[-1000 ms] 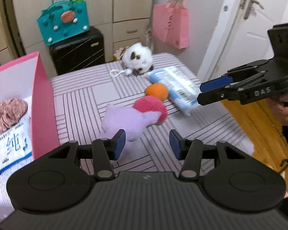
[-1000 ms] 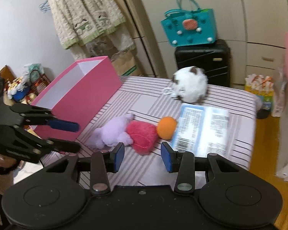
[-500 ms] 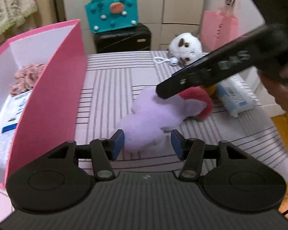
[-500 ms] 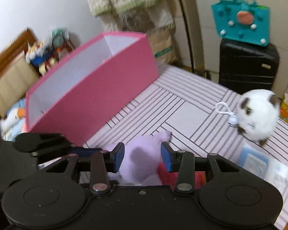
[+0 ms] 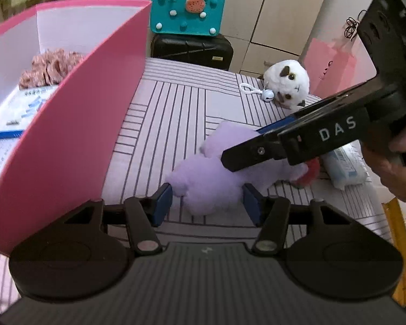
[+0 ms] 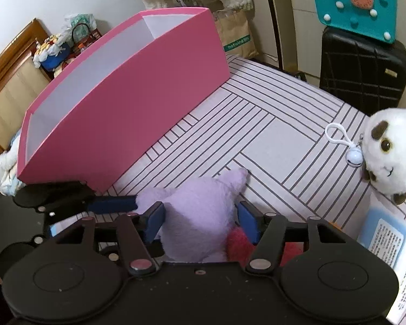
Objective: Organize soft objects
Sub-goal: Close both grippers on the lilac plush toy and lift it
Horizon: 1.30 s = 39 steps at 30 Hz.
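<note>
Striped lilac bedcover [image 5: 181,113] carries the soft lilac plush toy [image 5: 216,178] beside the open pink box [image 5: 75,124]. Left gripper [image 5: 207,203] spread astride its near end; right gripper [image 6: 200,216] opening astride its body, presumably for a two-handed lift.

The pink box [image 5: 75,124] walls off the desk [image 5: 176,113] from nine to eleven o'clock of the left tongs [image 5: 207,203]. Open striped cloth runs toward twelve. At one o'clock the right tongs [image 5: 246,149] cross over the purple plush [image 5: 211,178]. The white plush [image 5: 288,82] and blue packet [image 5: 346,165] crowd two o'clock.
</note>
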Available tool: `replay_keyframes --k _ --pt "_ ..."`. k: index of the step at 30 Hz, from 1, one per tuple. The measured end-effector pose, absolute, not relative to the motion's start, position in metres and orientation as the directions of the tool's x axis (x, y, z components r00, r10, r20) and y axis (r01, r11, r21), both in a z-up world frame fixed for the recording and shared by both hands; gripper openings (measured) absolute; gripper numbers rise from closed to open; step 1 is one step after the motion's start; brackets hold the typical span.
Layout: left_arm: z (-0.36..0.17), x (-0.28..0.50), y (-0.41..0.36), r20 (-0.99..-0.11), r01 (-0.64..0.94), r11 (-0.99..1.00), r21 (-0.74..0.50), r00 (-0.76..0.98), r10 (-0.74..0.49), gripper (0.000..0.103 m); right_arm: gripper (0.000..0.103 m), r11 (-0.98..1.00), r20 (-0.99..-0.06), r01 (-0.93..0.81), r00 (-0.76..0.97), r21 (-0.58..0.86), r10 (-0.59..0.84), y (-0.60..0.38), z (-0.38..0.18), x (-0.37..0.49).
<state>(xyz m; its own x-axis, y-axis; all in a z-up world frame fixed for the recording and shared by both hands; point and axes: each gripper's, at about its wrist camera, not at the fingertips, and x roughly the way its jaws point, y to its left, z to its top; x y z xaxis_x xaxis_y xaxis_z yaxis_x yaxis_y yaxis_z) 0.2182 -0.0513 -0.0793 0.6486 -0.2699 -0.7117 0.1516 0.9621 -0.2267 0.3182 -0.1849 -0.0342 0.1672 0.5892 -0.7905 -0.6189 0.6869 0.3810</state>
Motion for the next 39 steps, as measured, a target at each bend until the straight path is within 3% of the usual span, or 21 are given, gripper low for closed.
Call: replay_keyframes --k 5,9,15,18,21,30,39 --pt "-0.083 0.221 -0.048 -0.694 0.138 0.958 -0.25 0.664 -0.277 0.05 0.05 0.693 -0.786 -0.621 0.192 0.366 0.588 -0.185 -0.031 0.316" --pt "-0.083 0.217 -0.047 -0.683 0.136 0.956 -0.261 0.674 -0.283 0.042 0.049 0.698 -0.79 -0.633 0.215 0.335 0.574 -0.181 -0.028 0.312" --pt "-0.077 0.204 -0.043 -0.636 0.16 0.934 -0.32 0.694 -0.337 0.039 0.048 0.712 -0.785 -0.628 0.251 0.313 0.566 -0.183 -0.02 0.304" --pt "-0.067 0.194 -0.047 -0.614 0.184 0.947 -0.264 0.725 -0.312 0.039 0.049 0.712 -0.77 -0.622 0.262 0.326 0.582 -0.188 -0.012 0.298" --pt "-0.057 0.191 -0.053 -0.669 0.219 0.958 -0.183 0.687 -0.285 0.037 0.049 0.693 -0.757 -0.64 0.26 0.33 0.6 -0.189 -0.004 0.29" --pt "-0.02 0.172 -0.026 -0.595 0.286 0.936 -0.205 0.723 -0.351 0.036 0.051 0.699 -0.698 -0.625 0.326 0.347 0.638 -0.192 0.022 0.262" --pt "0.017 0.148 0.001 -0.557 0.413 0.899 -0.148 0.716 -0.421 0.035 0.053 0.704 -0.695 -0.637 0.351 0.314 0.627 -0.176 0.057 0.231"
